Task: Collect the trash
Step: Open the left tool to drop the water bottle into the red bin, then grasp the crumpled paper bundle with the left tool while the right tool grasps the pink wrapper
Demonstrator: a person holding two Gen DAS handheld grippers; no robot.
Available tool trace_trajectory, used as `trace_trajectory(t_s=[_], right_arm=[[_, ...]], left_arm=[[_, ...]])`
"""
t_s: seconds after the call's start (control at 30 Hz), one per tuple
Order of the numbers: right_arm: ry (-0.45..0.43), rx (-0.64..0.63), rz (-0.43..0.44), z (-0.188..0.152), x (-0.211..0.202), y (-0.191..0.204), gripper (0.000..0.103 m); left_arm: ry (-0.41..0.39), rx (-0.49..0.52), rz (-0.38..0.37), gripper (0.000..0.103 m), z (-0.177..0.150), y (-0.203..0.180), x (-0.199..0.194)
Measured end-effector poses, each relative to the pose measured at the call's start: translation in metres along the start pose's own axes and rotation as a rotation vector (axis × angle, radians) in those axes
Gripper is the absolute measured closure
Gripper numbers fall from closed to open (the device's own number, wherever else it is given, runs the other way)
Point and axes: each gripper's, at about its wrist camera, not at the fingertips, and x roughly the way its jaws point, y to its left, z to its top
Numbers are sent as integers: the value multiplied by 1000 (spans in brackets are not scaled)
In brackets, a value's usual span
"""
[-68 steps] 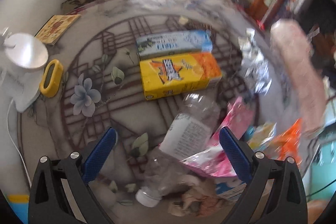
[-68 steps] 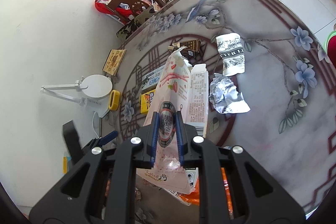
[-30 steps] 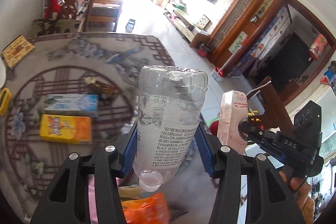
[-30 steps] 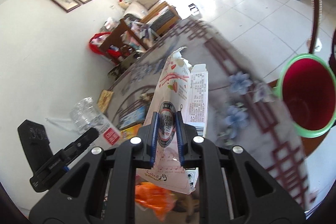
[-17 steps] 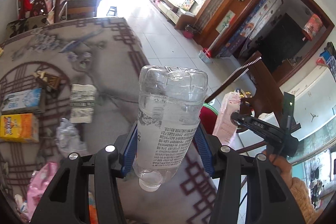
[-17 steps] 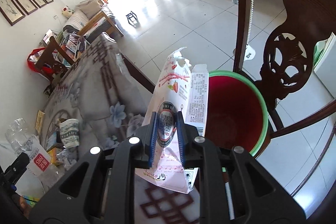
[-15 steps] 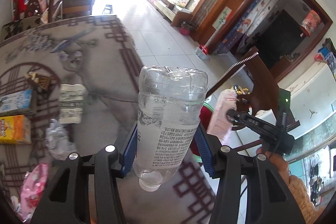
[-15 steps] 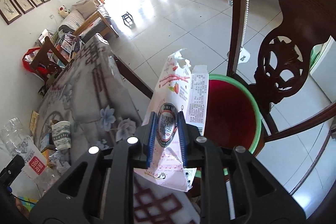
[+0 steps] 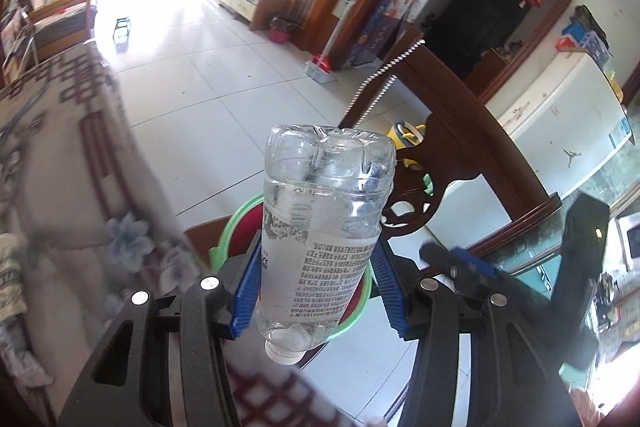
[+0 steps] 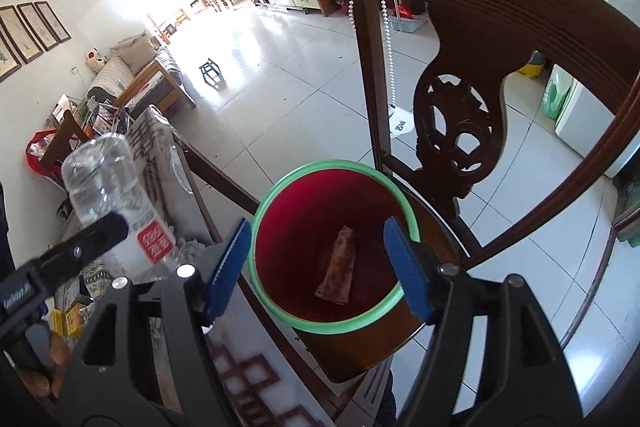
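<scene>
Left gripper [image 9: 316, 291]: jaws closed partway on a clear plastic bottle [image 9: 320, 227], blue pads pressing the labelled middle of its body from both sides. Bottle's long axis runs along the fingers, base pointing away from the camera, white-capped neck toward it and hanging just below the pads. Behind and beneath the bottle in the left wrist view, a green rim and red wall of the bin [image 9: 234, 227] show on either side of it. Right gripper [image 10: 326, 261]: jaws have just been opening and stand wide apart with nothing between the pads; it hangs over the mouth of the red, green-rimmed bin [image 10: 280, 187], pointing steeply down into it. Snack wrapper [image 10: 338, 267]: lies on the bin floor, long axis running roughly away from the camera, tilted slightly; seen only in the right wrist view, since the bottle hides the bin's inside in the left one. Bin stands on the seat of a dark carved wooden chair [image 10: 460, 131] with a string of white beads [image 10: 386, 39] hung on its back, just beside the patterned table [image 10: 160, 163]. Right wrist view further shows the bottle's red label patch and the person's fingers [image 10: 52, 359] on the left gripper's handle. Left wrist view alone shows a white refrigerator [image 9: 560, 115] beyond the chair back.
</scene>
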Motion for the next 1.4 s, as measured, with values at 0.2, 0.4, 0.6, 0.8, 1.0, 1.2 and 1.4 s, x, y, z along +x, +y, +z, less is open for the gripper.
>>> trace_trajectory(t_s=[0.2,0.4,0.6,0.8,1.0,1.2,1.4], right_arm=[[-7,2,-21,-8,-13,-7,36],[-11,-55,-9,-14,-16,14,36],[-9,-135,71,-17,-13,64,35],[27,-259,172,-37,-6,141,33],[60,-411,262,-74,-9,226,31],[113,-537,333,-119,-20,294,29],[177,-717,432,-175,-41,359,26]], left_arm=[[-11,24,6,17,13,-15,22],[-79,-42,16,16,1,-1,-21],[-185,-101,102,16,-28,30,-103],[-274,-195,269,16,-72,83,-187],[-309,-336,426,16,-127,143,-255],[-259,-452,602,16,-203,205,-302],[-116,-536,797,16,-301,252,-339]])
